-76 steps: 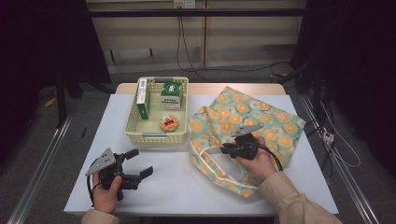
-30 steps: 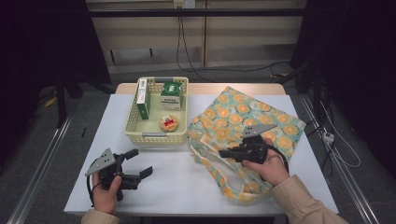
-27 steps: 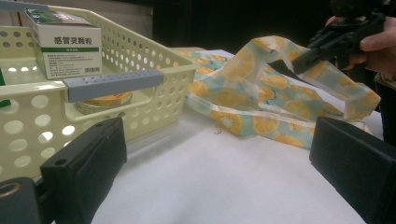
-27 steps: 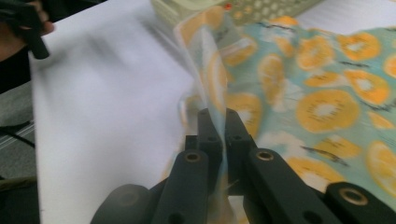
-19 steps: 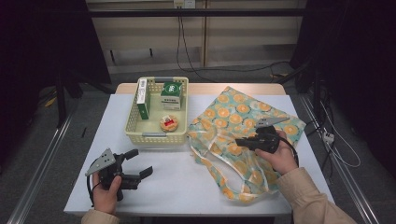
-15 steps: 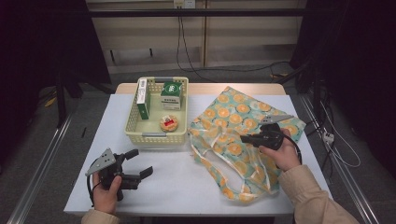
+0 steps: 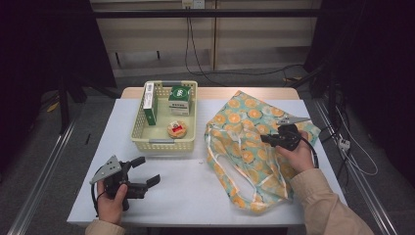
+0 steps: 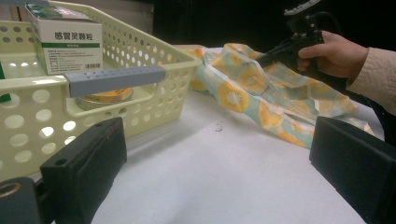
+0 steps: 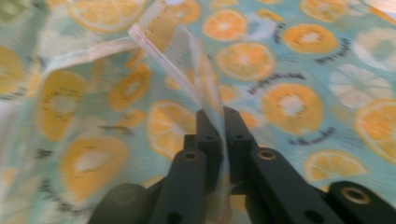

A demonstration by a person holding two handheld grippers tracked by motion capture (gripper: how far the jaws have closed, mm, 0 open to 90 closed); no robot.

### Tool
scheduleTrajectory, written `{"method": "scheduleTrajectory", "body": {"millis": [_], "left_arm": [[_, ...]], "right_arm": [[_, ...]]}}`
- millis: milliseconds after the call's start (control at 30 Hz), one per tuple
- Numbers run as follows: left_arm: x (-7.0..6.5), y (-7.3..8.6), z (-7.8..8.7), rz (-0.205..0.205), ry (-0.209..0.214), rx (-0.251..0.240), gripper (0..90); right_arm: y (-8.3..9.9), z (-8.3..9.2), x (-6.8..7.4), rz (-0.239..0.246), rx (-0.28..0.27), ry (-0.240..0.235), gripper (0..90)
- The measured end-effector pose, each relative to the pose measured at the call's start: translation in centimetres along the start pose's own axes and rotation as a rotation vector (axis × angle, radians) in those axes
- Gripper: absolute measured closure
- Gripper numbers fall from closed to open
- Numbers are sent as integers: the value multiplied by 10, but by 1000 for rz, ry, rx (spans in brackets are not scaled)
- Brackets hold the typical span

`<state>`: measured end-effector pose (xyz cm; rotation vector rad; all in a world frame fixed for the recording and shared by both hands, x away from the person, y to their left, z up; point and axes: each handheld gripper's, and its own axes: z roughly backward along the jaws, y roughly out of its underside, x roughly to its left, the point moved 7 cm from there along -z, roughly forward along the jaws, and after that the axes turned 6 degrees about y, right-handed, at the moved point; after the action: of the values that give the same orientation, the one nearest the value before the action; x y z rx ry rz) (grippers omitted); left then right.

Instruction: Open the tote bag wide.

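The right gripper [image 7: 266,139] pinched the pale rim of the orange-slice-print fabric tote bag [image 7: 244,147] on the table's right half, its jaws just easing; the left gripper [image 7: 146,172] gaped empty over bare white tabletop [image 7: 195,191].

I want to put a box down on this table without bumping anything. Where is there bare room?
The widest bare patch of table lies in front of the basket, between the left gripper and the bag. A narrow strip runs left of the basket. The right half is crowded: the bag spreads there, pinched by the right gripper.
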<state>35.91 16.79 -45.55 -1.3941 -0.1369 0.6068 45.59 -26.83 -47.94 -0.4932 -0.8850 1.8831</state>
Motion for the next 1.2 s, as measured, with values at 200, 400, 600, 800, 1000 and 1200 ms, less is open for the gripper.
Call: {"method": "scheduleTrajectory", "body": {"millis": [200,400,600,800,1000,1200], "left_arm": [[0,-1,1,-1,1,-7,36],[0,-2,1,-5,-1,-6,36],[-2,-2,1,-4,-4,-6,36],[-3,-3,1,-4,-5,-11,36],[-3,-3,1,-4,-3,-11,36],[-2,-2,2,-7,-2,-7,36]], "right_arm": [[-1,3,-4,-6,-5,46,593],[-12,23,7,37,-47,76,380],[-22,44,39,105,-85,24,315],[-15,48,81,147,-84,-108,343],[8,38,115,207,-29,-205,502],[31,22,121,250,34,-147,584]]}}
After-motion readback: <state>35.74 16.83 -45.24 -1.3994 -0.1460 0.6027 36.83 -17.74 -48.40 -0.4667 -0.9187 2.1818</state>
